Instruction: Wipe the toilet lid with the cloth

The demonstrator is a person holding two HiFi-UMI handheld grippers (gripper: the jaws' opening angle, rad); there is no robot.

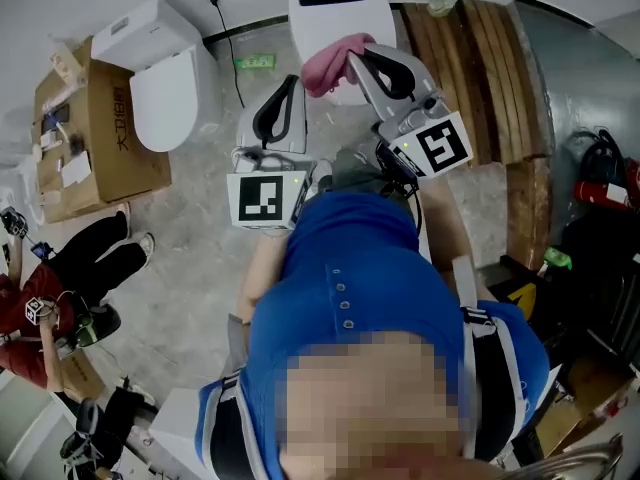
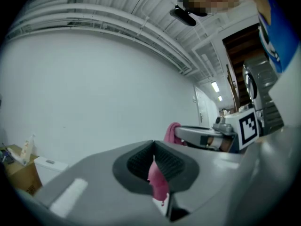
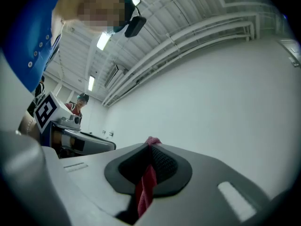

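Blue shirt (image 1: 350,298) nearest. Left gripper (image 1: 293,81) & right gripper (image 1: 352,59) each pinch cloth (image 1: 325,68) at toilet lid (image 1: 320,23) (lid contact unclear). Risk: thin pinch, cloth slips.

A mottled grey floor (image 1: 190,268) ran to a plain white wall (image 2: 94,93); a cardboard box (image 1: 100,138) stood at its left edge, wooden planks (image 1: 490,78) at the right, strip lights (image 3: 102,40) glowed overhead
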